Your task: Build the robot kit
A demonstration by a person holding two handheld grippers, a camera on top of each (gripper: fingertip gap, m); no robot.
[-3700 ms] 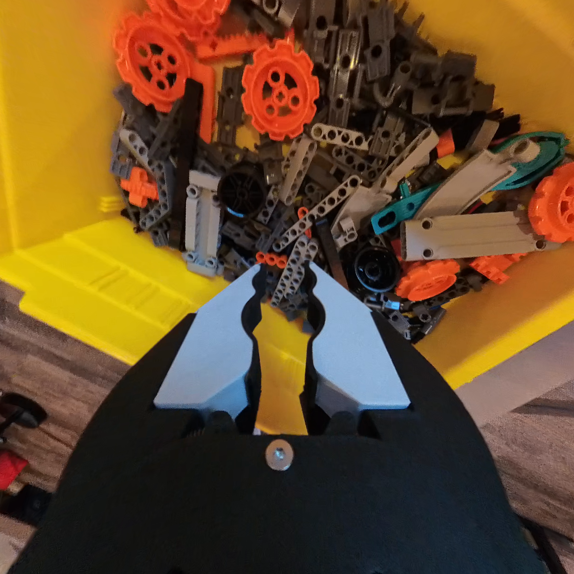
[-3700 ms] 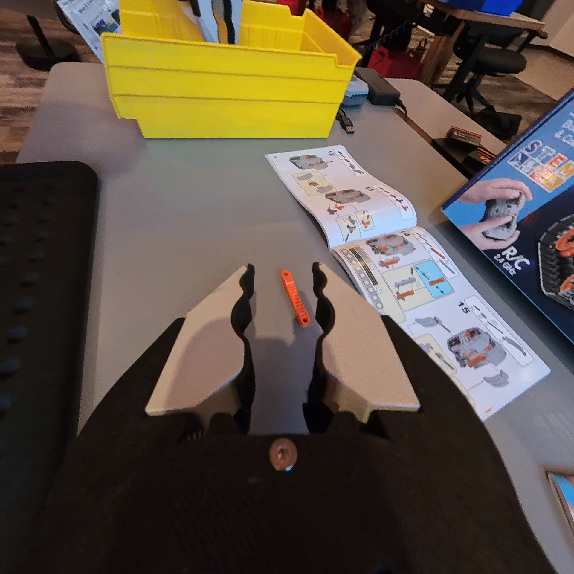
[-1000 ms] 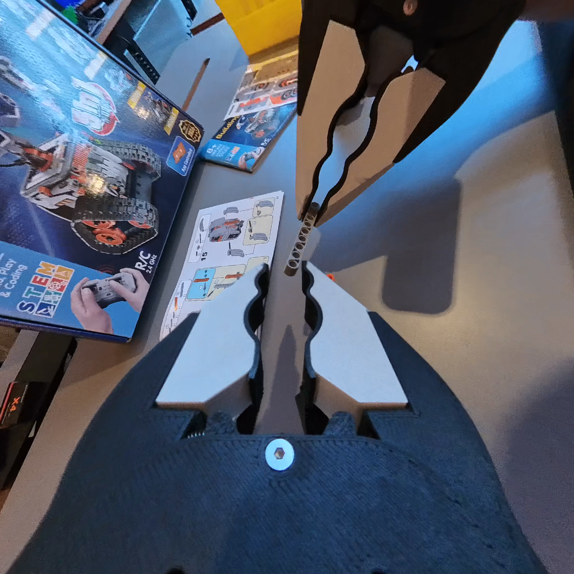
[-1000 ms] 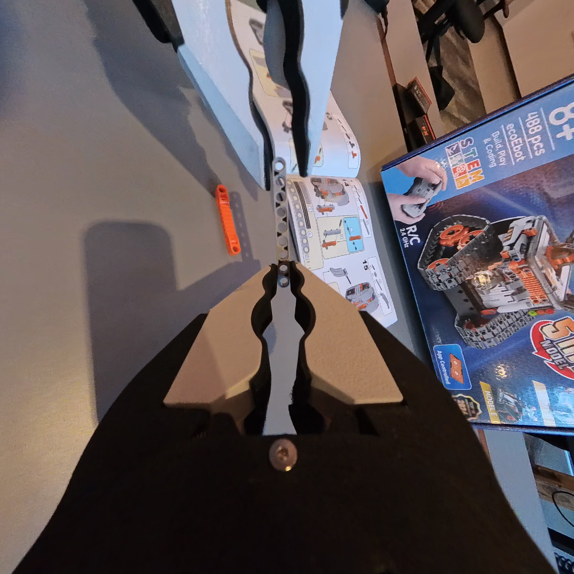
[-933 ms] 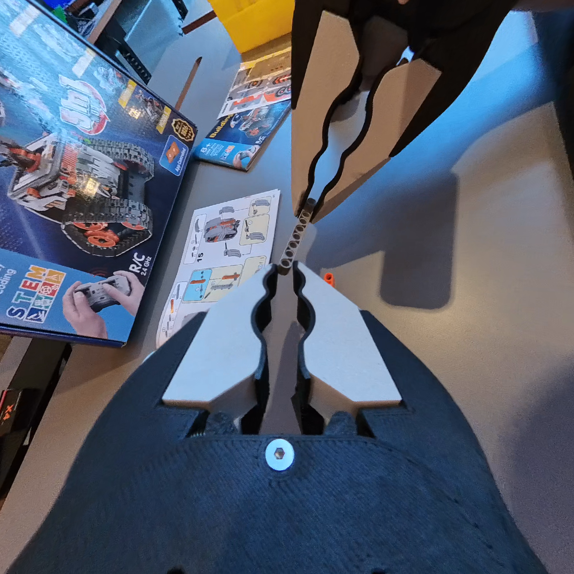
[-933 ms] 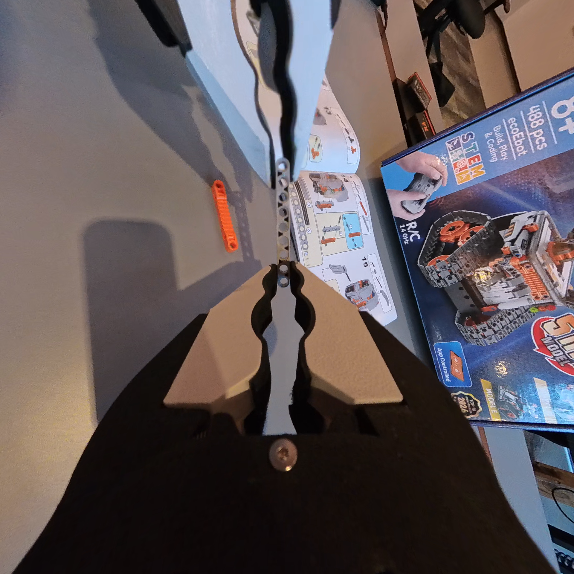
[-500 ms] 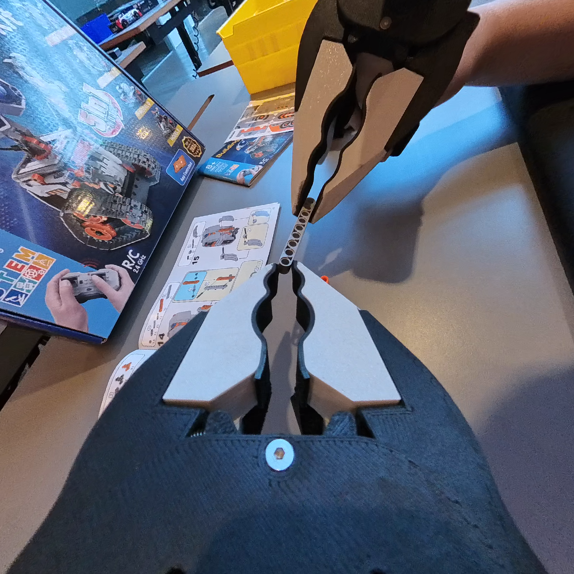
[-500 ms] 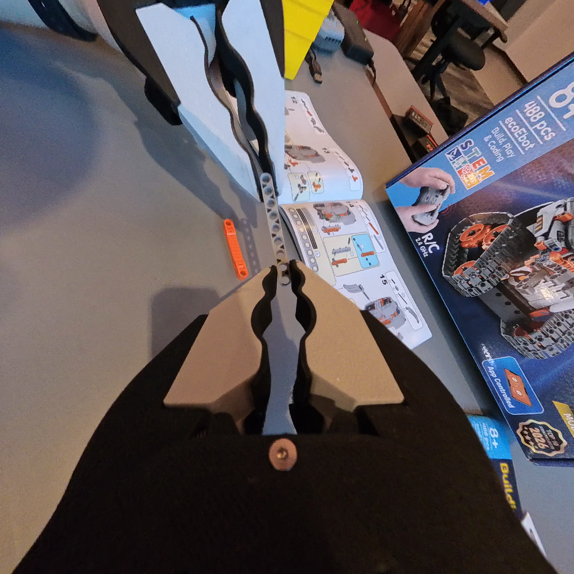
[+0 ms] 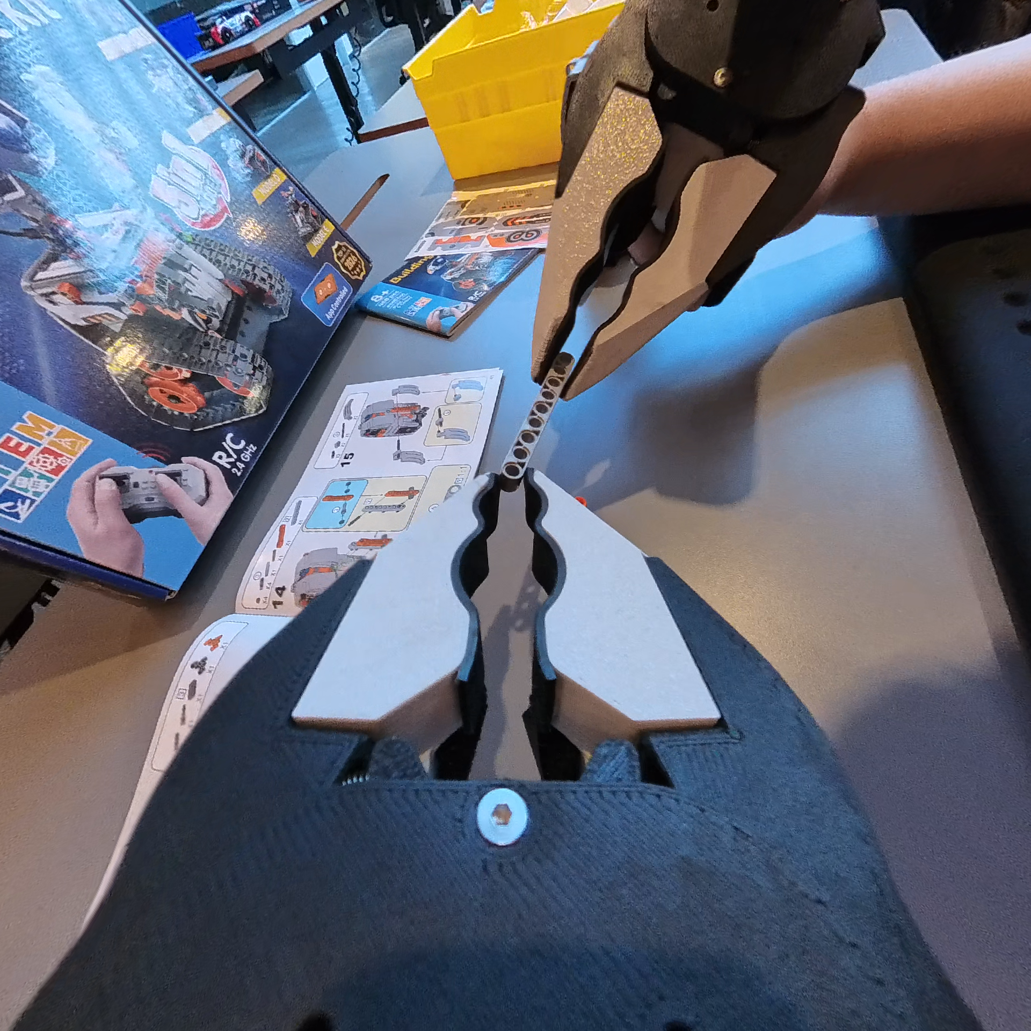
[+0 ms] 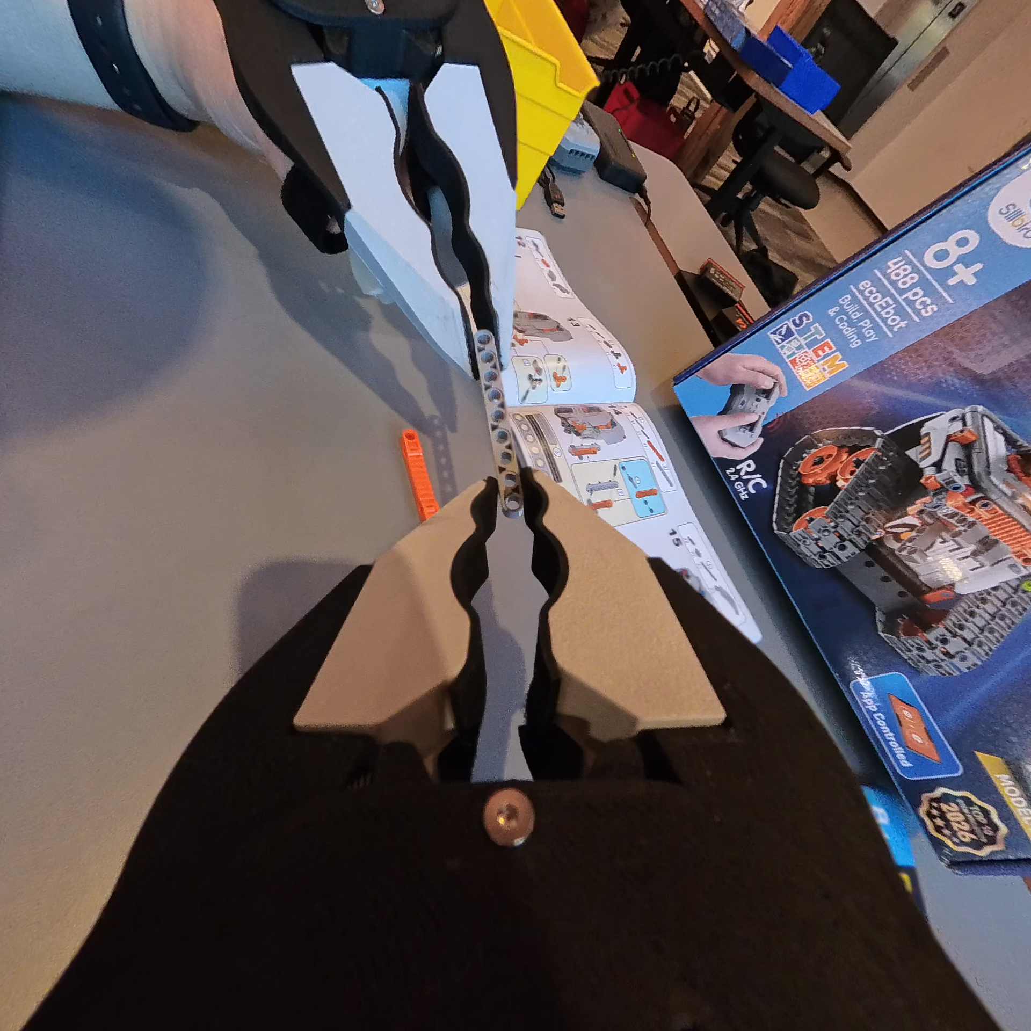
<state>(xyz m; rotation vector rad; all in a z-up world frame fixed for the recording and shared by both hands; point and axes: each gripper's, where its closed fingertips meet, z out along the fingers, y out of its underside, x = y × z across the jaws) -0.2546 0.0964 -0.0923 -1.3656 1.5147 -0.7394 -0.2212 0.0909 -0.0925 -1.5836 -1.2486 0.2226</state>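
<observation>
Lengthwise, grey holed beam (image 9: 536,419) spans both grippers above grey table (image 9: 781,530), jaws of each clamped on opposite ends.

grey holed beam (image 9: 536,421) | airborne above table | each end claw-pinched

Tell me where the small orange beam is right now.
In the right wrist view the orange beam lies flat on the grey table, left of the open instruction booklet.

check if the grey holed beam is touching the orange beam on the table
Apart. The right wrist view shows the grey holed beam held up between both grippers, with bare table separating it from the orange beam.
</observation>
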